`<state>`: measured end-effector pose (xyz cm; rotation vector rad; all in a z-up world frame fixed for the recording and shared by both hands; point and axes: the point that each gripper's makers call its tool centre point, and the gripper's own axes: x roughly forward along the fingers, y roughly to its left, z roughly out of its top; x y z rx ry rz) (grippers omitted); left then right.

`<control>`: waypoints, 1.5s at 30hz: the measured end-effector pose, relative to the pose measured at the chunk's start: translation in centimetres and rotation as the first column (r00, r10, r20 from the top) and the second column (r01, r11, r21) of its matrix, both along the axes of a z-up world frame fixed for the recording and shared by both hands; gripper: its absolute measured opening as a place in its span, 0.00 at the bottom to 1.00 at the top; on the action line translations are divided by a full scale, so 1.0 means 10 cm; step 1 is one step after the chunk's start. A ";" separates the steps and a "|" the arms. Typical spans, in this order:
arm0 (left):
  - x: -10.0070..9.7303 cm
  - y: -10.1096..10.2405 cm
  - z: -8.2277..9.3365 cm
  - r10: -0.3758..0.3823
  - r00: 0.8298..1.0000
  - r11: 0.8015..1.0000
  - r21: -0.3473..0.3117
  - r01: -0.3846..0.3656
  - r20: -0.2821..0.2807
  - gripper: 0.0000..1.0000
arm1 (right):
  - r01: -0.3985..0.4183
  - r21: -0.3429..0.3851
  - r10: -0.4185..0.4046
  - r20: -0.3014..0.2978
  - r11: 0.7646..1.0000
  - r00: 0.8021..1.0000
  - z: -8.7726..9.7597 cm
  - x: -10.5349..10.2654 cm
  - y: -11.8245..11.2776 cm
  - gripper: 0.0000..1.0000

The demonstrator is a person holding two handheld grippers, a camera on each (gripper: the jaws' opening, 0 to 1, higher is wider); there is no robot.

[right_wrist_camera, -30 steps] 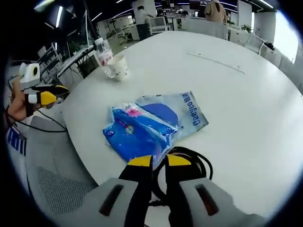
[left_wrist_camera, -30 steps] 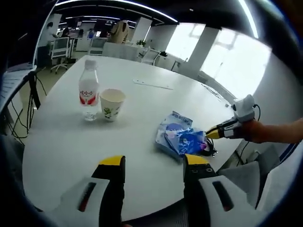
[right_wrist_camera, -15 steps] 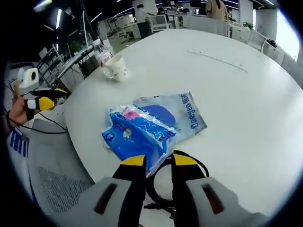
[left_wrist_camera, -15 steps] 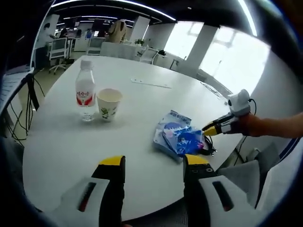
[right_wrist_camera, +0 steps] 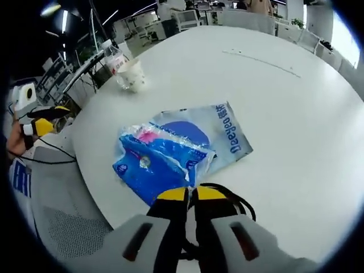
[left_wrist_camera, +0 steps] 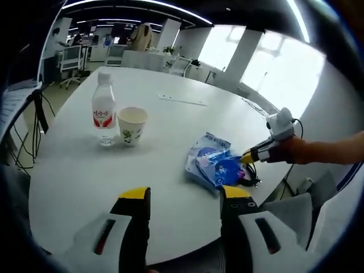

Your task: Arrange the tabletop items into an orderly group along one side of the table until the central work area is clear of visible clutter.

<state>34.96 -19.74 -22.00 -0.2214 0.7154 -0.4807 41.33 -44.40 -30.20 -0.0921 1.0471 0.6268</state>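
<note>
On the round white table (left_wrist_camera: 85,170) a blue snack packet (right_wrist_camera: 162,162) lies on a pale blue bag (right_wrist_camera: 224,133); both are near the table edge. A black coiled cable (right_wrist_camera: 236,199) lies just by them. My right gripper (right_wrist_camera: 190,194) is over the cable, its jaws closed together at the packet's near corner; whether they pinch anything is hidden. In the left gripper view that gripper (left_wrist_camera: 250,158) touches the blue packet (left_wrist_camera: 213,166). A water bottle (left_wrist_camera: 104,111) and a paper cup (left_wrist_camera: 132,125) stand together. My left gripper (left_wrist_camera: 186,196) hovers open, off the table edge.
A thin white strip (left_wrist_camera: 183,102) lies further across the table. Office chairs and desks stand beyond the far edge. A grey mesh chair (right_wrist_camera: 68,227) sits below the table rim. The bottle (right_wrist_camera: 114,57) and cup (right_wrist_camera: 131,77) stand at the table's far left.
My right gripper's jaws, parted half a second ago, have closed at the packet's near corner. The left gripper has stayed in place and open.
</note>
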 end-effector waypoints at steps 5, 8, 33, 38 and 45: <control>0.00 -0.03 -0.02 -0.002 1.000 1.000 0.003 0.002 -0.005 0.48 | 0.015 0.003 -0.015 0.017 1.000 1.000 0.04 0.06 -0.06 0.00; 0.00 -0.06 -0.04 -0.005 1.000 1.000 0.001 0.005 -0.009 0.48 | 0.052 0.012 -0.052 0.030 0.999 0.998 0.08 0.12 -0.14 0.00; 0.04 -0.29 -0.03 -0.049 0.999 0.999 0.012 0.049 -0.018 0.49 | 0.219 0.036 -0.222 0.085 0.975 0.971 0.28 0.44 -0.80 0.00; 0.03 -0.30 -0.04 -0.053 0.998 0.998 0.015 0.054 -0.020 0.48 | 0.259 0.041 -0.261 0.099 0.965 0.960 0.33 0.51 -0.96 0.00; 0.00 -0.33 -0.06 -0.054 0.998 0.998 0.014 0.054 -0.030 0.48 | 0.324 0.038 -0.326 0.115 0.945 0.938 0.39 0.61 -1.28 0.00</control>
